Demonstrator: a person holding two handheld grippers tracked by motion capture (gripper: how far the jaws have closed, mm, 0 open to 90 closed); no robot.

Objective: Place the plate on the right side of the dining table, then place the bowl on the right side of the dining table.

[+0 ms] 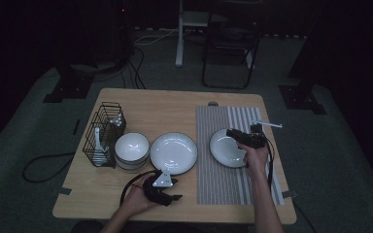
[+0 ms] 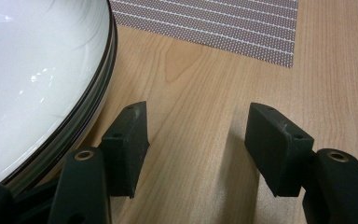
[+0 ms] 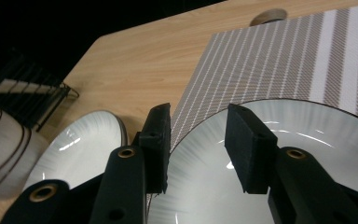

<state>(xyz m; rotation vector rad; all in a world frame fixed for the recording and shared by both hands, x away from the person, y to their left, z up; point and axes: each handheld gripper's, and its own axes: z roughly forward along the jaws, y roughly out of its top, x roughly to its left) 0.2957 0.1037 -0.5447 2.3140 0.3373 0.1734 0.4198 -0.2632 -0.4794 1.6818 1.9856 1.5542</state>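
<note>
A white dark-rimmed plate [image 1: 226,151] [image 3: 307,140] lies on the striped placemat [image 1: 213,179] [image 3: 270,60] at the right. My right gripper [image 1: 232,133] [image 3: 198,126] hovers at that plate's far left rim, open, with the rim under the gap and the pads not pressing it. A stack of similar plates [image 1: 173,151] [image 2: 28,70] [image 3: 81,149] sits at the table's middle. My left gripper [image 1: 176,190] [image 2: 198,126] rests low near the front edge, just right of that stack's near rim, open over bare wood with nothing between its jaws.
Stacked white bowls [image 1: 132,148] [image 3: 0,140] stand left of the plate stack. A black wire rack [image 1: 104,133] [image 3: 28,88] with a white spoon [image 1: 97,138] is at the far left. A round cable hole [image 1: 212,103] [image 3: 269,16] marks the far edge. A chair [image 1: 230,43] stands beyond the table.
</note>
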